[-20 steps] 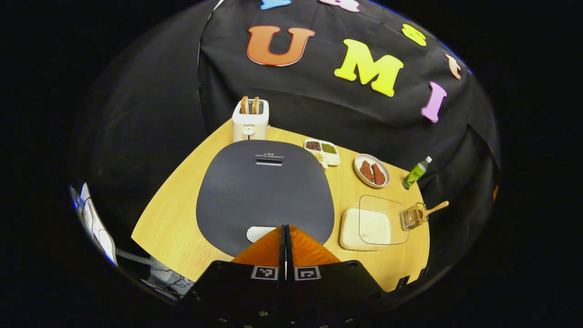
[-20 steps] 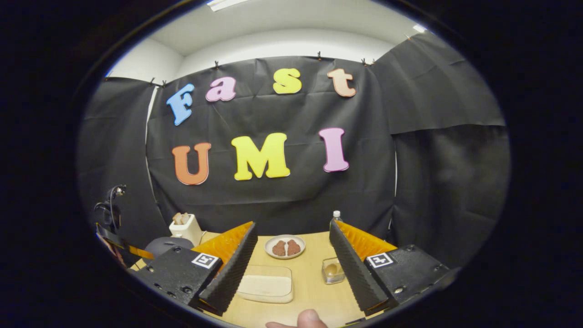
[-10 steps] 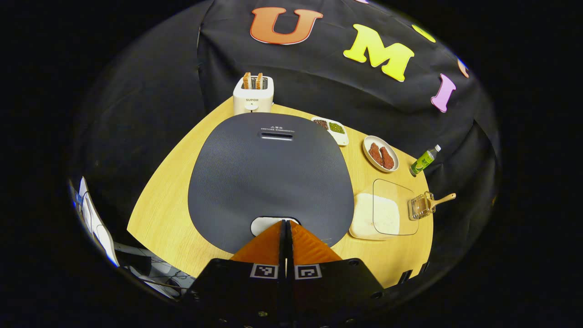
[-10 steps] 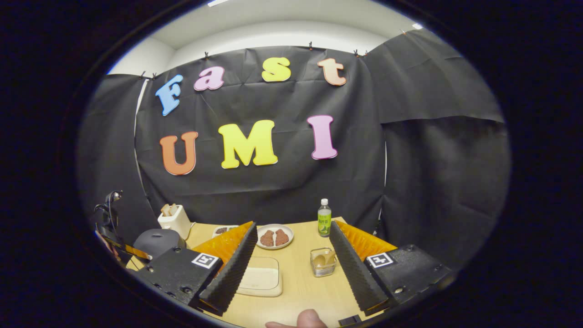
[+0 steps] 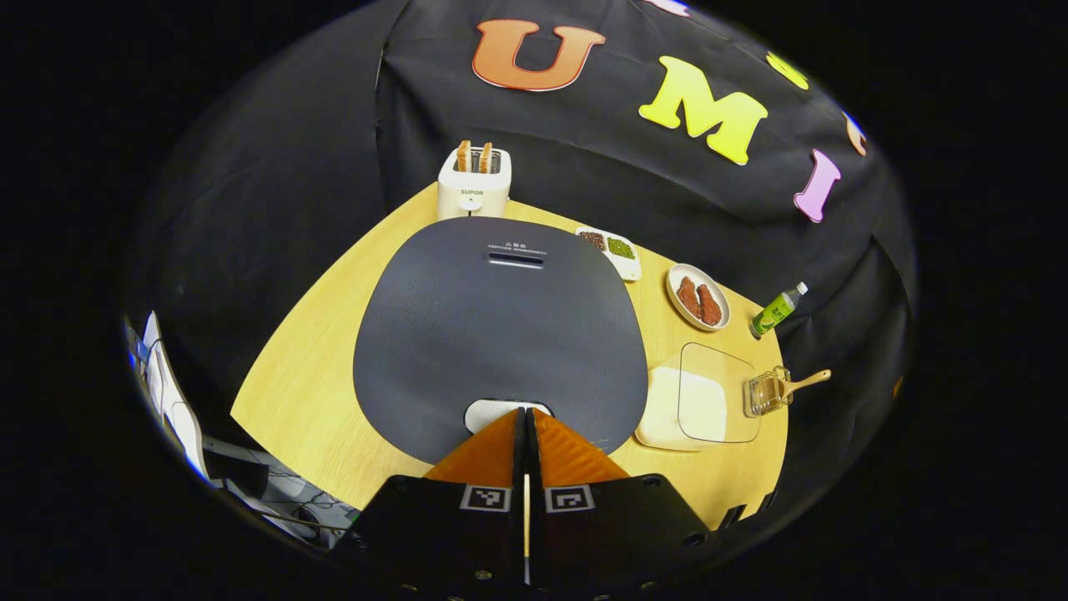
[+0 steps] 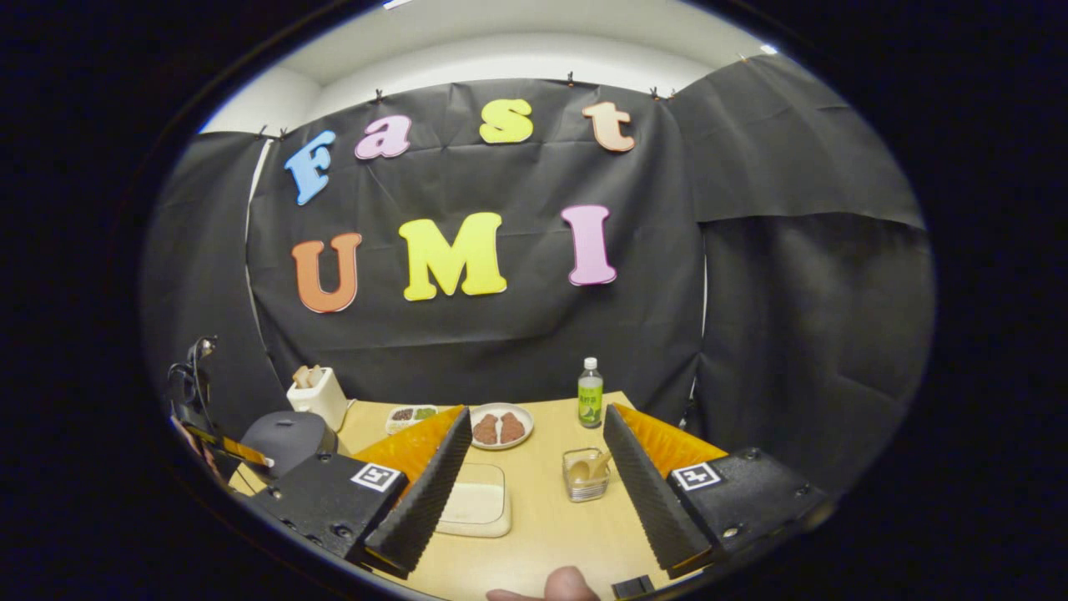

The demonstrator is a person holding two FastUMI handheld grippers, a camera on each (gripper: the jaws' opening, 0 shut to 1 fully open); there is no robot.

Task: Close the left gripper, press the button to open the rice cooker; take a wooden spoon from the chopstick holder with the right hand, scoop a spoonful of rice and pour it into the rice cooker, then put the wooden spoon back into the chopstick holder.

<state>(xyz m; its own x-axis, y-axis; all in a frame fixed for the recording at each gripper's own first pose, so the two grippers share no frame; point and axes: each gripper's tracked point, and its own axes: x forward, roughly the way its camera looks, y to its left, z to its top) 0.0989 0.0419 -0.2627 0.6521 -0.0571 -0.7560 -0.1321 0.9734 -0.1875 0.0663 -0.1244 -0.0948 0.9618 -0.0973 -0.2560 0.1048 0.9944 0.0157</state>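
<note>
Overhead light, even and bright on the desk [image 5: 317,392]; black cloth swallows the rest. Both views sharp, heavy fisheye bending from 3 to 9 o'clock.

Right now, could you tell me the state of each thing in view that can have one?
rice cooker: lid down, closed.
button: left gripper's tips at it.
left gripper: shut, holding nothing.
right gripper: open, empty.
wooden spoon: in the chopstick holder, handle leaning out.
rice dish: filled, clear lid on.
toaster: two slices sticking up.
bottle: upright, capped.
</note>
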